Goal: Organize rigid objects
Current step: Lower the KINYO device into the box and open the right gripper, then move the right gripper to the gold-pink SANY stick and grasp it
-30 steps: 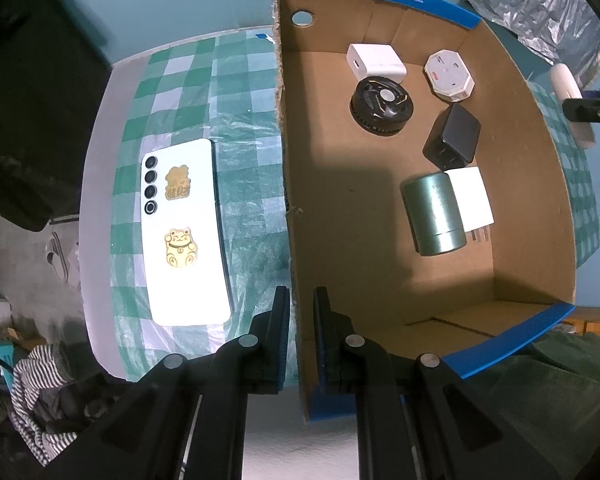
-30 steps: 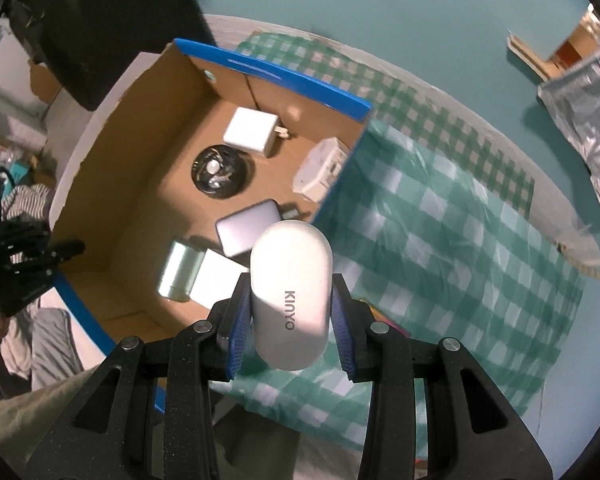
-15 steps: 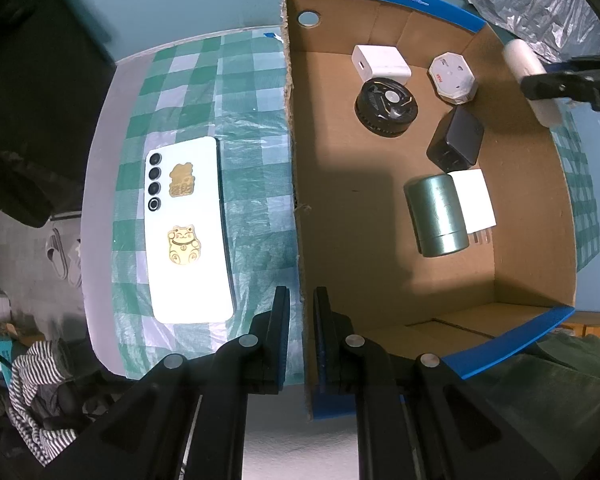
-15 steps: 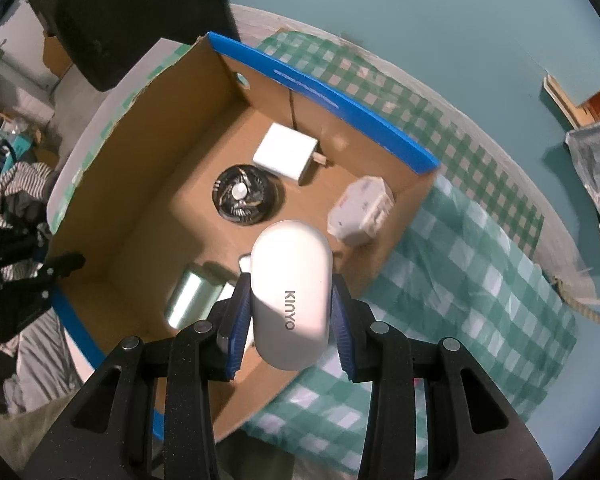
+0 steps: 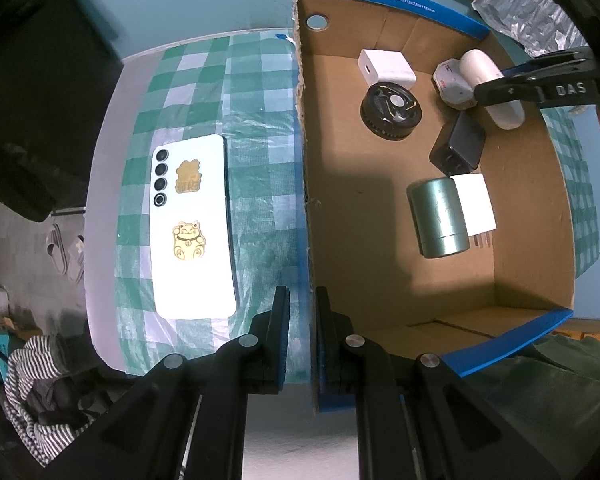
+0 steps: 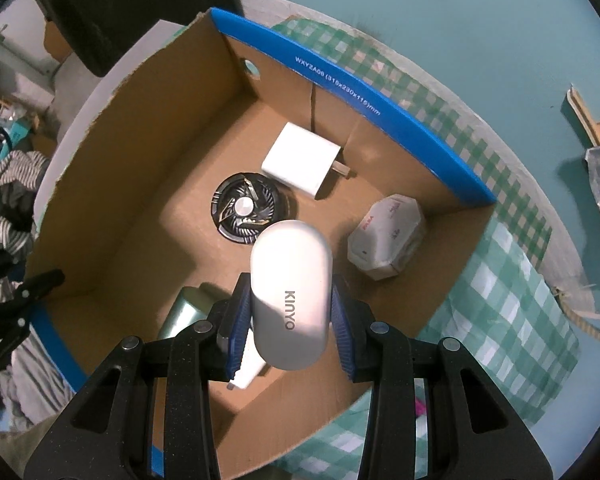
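Box: cardboard box (image 5: 532,216) with blue rim is sitting on the checked cloth (image 5: 256,184); its left wall is being clamped between the left gripper (image 5: 301,312) fingers, closed on the cardboard.
Phone: white phone (image 5: 192,224) is lying face down on the cloth, left of the box, outside it.
Contents: green tin (image 5: 438,216), round black fan (image 6: 246,208), black adapter (image 5: 458,148), white charger (image 6: 300,164) and hexagonal white pack (image 6: 386,236) are lying on the box floor.
Held item: white capsule case (image 6: 290,296) is being gripped across its narrow sides by the right gripper (image 6: 288,320), hovering above the box interior near the right wall.
Orientation: long axis is running along the fingers; the rounded free end is pointing forward and down toward the fan.
Risk: releasing from this height is likely to let the smooth case bounce or roll onto the fan or adapter; a loosening left clamp could let the box shift.
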